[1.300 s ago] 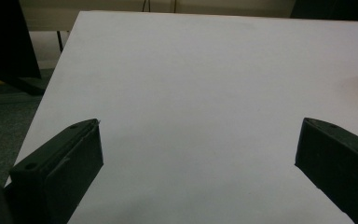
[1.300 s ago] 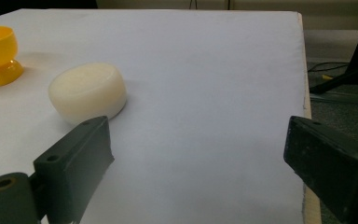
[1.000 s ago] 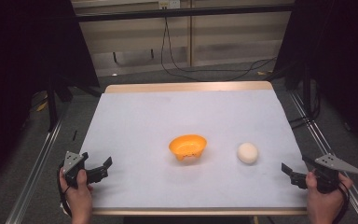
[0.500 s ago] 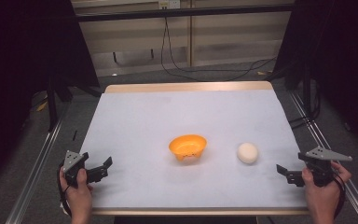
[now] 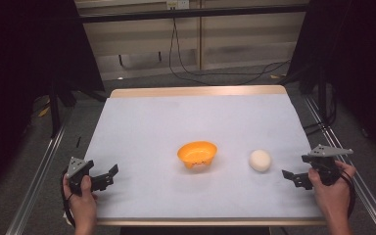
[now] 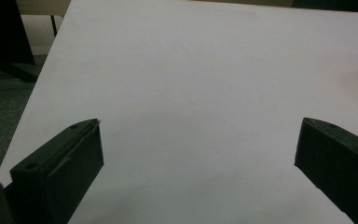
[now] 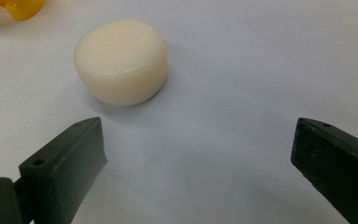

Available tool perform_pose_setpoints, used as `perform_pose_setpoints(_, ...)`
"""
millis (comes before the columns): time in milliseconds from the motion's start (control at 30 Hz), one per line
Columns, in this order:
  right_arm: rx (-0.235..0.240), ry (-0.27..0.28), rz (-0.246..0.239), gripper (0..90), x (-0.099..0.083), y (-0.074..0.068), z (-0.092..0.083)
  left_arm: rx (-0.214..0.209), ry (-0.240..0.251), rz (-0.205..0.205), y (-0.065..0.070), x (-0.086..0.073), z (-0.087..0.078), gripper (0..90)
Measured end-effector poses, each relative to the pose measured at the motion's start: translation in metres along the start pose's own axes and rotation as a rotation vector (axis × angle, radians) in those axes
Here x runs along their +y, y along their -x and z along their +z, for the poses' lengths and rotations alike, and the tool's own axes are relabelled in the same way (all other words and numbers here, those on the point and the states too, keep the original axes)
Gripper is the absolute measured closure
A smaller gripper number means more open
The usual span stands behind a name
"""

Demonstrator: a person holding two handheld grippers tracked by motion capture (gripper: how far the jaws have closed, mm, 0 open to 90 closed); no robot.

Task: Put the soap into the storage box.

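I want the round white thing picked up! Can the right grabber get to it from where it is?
Probably yes. The right gripper is open and points at the white puck, with bare table between them. The orange bowl sits beyond the puck, out of the way.

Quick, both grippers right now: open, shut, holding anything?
Left gripper: open, holding nothing, bare table between its jaws.
Right gripper: open, holding nothing, the white puck lies ahead of it, untouched.
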State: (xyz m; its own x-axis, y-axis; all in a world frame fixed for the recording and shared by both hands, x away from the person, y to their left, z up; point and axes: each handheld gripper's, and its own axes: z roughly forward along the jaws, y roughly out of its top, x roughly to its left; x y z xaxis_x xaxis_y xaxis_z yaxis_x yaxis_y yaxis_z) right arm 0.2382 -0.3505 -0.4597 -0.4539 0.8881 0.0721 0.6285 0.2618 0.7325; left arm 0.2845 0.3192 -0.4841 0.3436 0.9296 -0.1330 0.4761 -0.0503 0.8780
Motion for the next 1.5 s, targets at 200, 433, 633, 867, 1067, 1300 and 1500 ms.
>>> perform_pose_setpoints(200,0.027,-0.044,-0.012,2.7,0.012,-0.002,0.006,-0.013,-0.014,-0.023,-0.002,0.001,0.002,0.8)
perform_pose_setpoints(433,0.045,-0.088,-0.016,2.6,0.022,-0.003,0.012,-0.017,-0.022,-0.023,-0.003,0.001,0.002,0.9)
perform_pose_setpoints(633,0.055,-0.11,-0.029,1.4,0.03,-0.004,0.017,-0.024,-0.023,-0.026,-0.003,0.001,0.002,0.8)
perform_pose_setpoints(867,0.079,-0.119,-0.047,0.8,0.043,-0.011,0.024,-0.023,-0.025,-0.023,-0.003,0.001,0.003,0.8)
perform_pose_setpoints(1067,0.091,-0.139,-0.071,0.6,0.052,-0.019,0.03,-0.028,-0.025,-0.029,-0.004,0.001,0.003,0.7)
perform_pose_setpoints(1300,0.109,-0.164,-0.073,0.5,0.059,-0.023,0.04,-0.033,-0.026,-0.033,-0.004,0.001,0.003,0.7)
perform_pose_setpoints(1500,0.123,-0.177,-0.073,1.0,0.063,-0.027,0.048,-0.035,-0.027,-0.033,-0.004,0.001,0.003,0.7)
